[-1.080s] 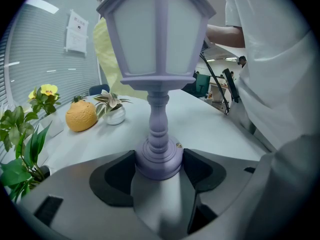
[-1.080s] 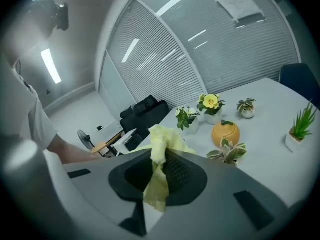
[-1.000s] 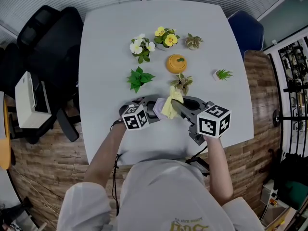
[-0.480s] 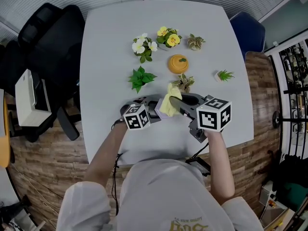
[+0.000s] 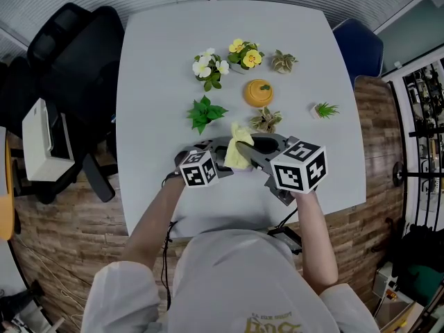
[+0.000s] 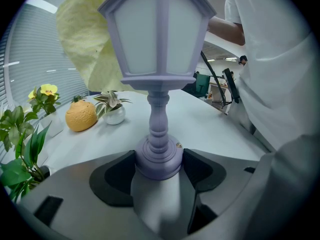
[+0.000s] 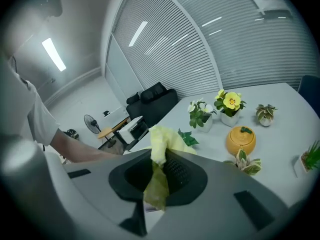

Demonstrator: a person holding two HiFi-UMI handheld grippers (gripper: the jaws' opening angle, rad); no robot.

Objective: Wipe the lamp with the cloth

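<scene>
Since the earlier head view, right gripper [image 5: 244,151] has shifted left toward left gripper [image 5: 218,157], carrying the yellow cloth [image 5: 238,154].

Head view: both forearms converge above the table's [image 5: 159,61] near edge.

Left gripper view: jaws clamp the upright lamp [image 6: 159,59] at its base, and the cloth touches the shade.

Right gripper view: jaws pinch the cloth.

Wiping appears under way, not finished.
</scene>
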